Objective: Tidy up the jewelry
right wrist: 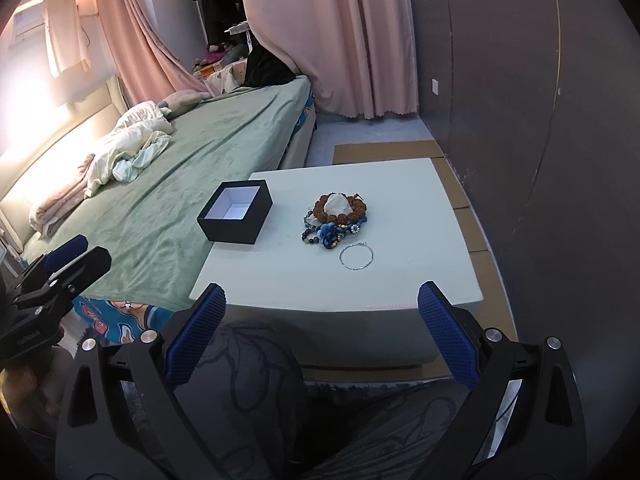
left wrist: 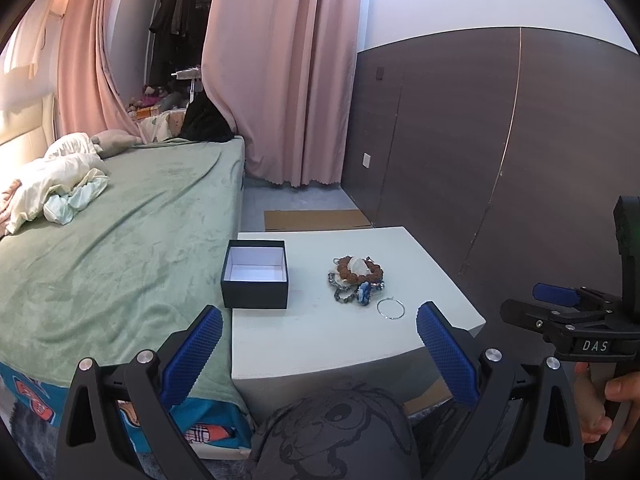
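My left camera looks forward from low over my lap at the counter (left wrist: 320, 344), near its front edge, with my right hand-held gripper (left wrist: 560, 300) at its right margin. My right camera sits higher, looking down. Both share the counter, the bed (right wrist: 192, 168) and the curtain (right wrist: 340, 40).

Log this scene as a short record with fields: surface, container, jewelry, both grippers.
surface: white table beside a bed with a green blanket
container: black box, lid off, white inside, nothing visible in it, on the table's left part
jewelry pile: heap with a brown bead bracelet on top, right of the box, not touching it
loose piece: thin silver hoop lying flat just in front of the heap
left gripper: open, holding nothing, short of the table
right gripper: open, holding nothing, at the table's near edge
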Tool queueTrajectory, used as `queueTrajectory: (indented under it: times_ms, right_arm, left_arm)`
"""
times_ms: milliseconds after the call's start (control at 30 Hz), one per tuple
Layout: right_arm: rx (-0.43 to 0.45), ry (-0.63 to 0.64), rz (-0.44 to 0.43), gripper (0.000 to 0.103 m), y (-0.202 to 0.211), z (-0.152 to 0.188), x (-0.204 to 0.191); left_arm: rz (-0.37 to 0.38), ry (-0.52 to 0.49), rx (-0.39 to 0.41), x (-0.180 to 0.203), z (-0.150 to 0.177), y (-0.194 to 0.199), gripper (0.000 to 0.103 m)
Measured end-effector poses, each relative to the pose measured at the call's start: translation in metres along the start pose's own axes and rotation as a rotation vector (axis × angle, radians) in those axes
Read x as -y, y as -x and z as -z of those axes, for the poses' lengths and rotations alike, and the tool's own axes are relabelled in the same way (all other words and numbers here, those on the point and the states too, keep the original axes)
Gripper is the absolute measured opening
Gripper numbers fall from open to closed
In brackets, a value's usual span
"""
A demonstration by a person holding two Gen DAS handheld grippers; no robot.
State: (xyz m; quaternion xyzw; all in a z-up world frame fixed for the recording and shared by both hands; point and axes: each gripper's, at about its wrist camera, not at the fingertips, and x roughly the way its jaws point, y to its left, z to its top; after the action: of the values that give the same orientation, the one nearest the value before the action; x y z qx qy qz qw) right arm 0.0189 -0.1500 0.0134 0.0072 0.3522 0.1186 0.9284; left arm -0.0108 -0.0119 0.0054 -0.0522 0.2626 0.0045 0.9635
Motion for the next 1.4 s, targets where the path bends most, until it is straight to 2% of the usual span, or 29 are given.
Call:
queueTrajectory:
  times_ms: [533,1400]
  right_arm:
    - [0.028,0.037,0.016,0.096,0.005,0.000,-0.017]
    - [0.074,0.034,0.018,0.096,0.023,0.002,-0.017]
  left_arm:
    - [-0.010,0.038,0.026,-0.020,-0.002,0.014,0.095]
    - [0.001,0.024,0.052,-0.008,-0.010,0.039,0.095]
